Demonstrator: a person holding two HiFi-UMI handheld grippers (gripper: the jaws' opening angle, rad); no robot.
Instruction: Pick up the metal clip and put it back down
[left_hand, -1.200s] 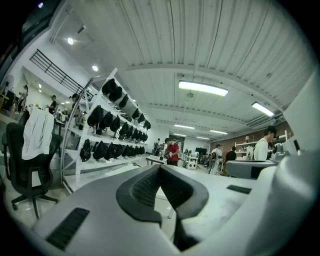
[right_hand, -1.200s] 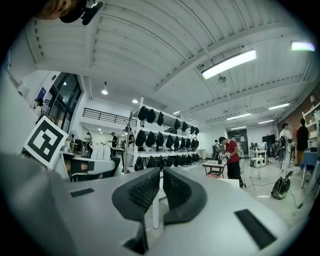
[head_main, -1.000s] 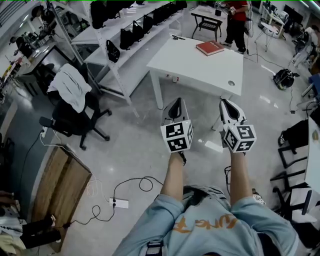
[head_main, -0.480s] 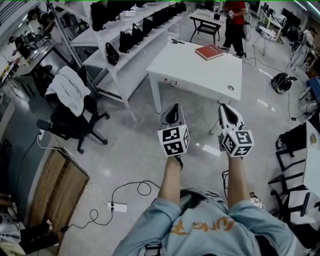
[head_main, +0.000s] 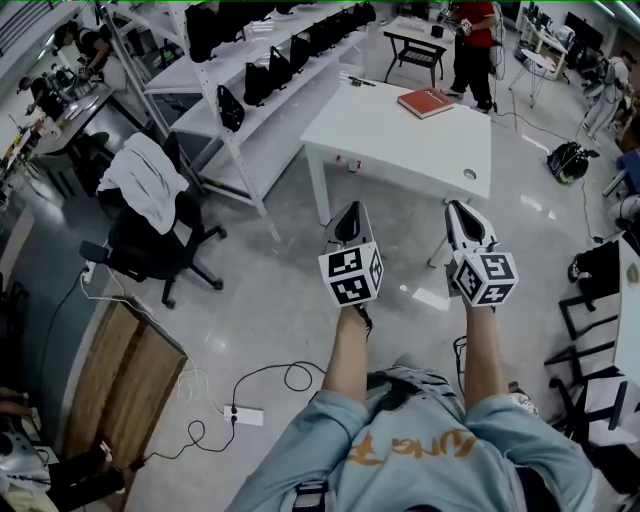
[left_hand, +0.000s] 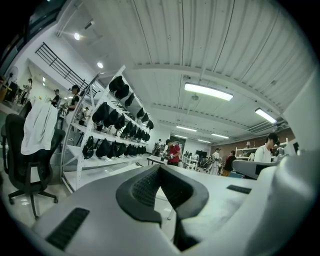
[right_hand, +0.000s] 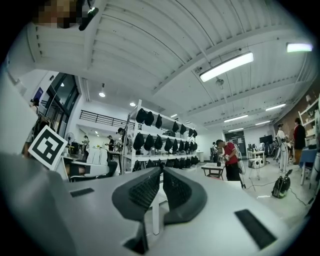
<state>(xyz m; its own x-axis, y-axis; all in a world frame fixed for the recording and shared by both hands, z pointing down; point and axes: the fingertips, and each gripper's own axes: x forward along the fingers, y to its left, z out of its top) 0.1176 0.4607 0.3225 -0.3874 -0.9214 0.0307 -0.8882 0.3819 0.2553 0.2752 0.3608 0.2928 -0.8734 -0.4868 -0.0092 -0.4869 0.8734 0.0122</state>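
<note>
the left gripper (head_main: 350, 209) is held out in the air above the floor, its jaws closed tip to tip with nothing between them; its own view shows the dark ribbed pads (left_hand: 145, 187) pressed together. the right gripper (head_main: 457, 206) hangs beside it at much the same height, also closed and empty, its pads (right_hand: 177, 189) meeting at the tips. both point toward a white table (head_main: 400, 145), whose near edge lies just beyond the fingertips in the head view. a red book (head_main: 426, 101) lies near the table's far right corner, and a small dark thing (head_main: 357, 81) sits at the far left edge, too small to tell what it is. the metal clip cannot be made out in any view. left of the table runs a white shelving rack (head_main: 215, 115) carrying black bags, with a black office chair (head_main: 150, 235) draped in white cloth in front of it. a person in a red top (head_main: 474, 40) stands beyond the table.
</note>
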